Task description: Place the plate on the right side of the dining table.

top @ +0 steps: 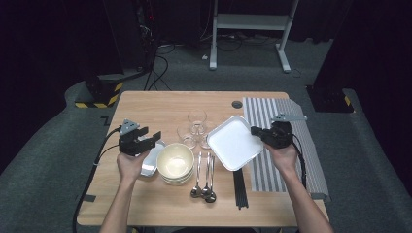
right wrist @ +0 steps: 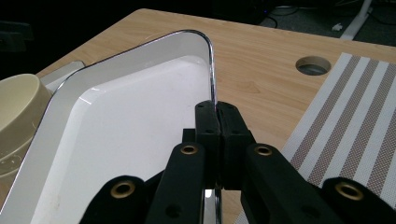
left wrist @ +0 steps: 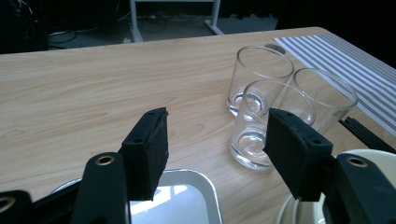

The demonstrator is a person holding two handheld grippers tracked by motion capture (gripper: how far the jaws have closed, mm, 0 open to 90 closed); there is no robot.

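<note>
A: Step now? Right gripper (right wrist: 218, 122) clamped tight on white tray (right wrist: 112, 130) rim, tray tilted up off table btw glasses and striped mat (right wrist: 345, 116). Left gripper (left wrist: 215, 140) jaws apart, nothing btw, hovering over small metal tray (left wrist: 187, 196).

B: Next, prob. set white tray down on mat to its right. Free room there; glasses (left wrist: 261, 93) and bowl (right wrist: 16, 112) close on other side, so keep clear.
</note>
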